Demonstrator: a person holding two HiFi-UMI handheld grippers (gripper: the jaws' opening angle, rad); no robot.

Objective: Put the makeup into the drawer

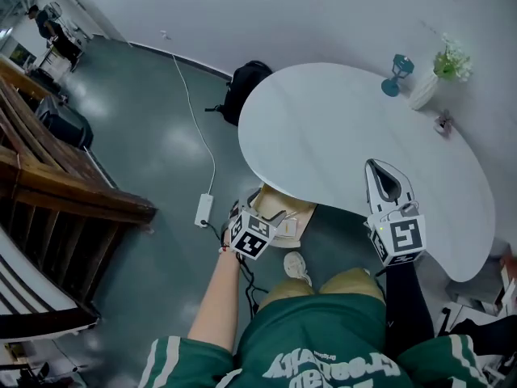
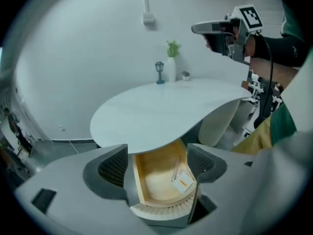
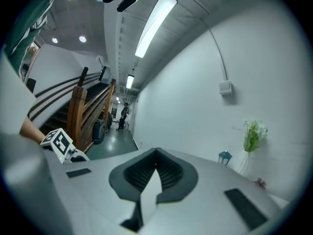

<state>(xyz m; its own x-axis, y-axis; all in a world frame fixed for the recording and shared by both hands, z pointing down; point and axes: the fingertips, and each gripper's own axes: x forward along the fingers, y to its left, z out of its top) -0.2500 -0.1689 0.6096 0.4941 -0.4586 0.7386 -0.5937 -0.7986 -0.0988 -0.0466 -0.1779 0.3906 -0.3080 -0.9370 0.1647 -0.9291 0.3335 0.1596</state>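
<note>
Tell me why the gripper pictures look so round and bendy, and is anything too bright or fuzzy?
Left gripper view: a wide lens bows the table edge and darkens the corners, and the close jaws look soft. Right gripper view: same bulge, and the ceiling light glares white. Head view: evenly lit, fairly sharp.

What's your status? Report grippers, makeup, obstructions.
Left gripper open, straddling the front of the open drawer. Right gripper shut, empty, raised above the table. Makeup packet lying inside the drawer. Nothing blocking it.
</note>
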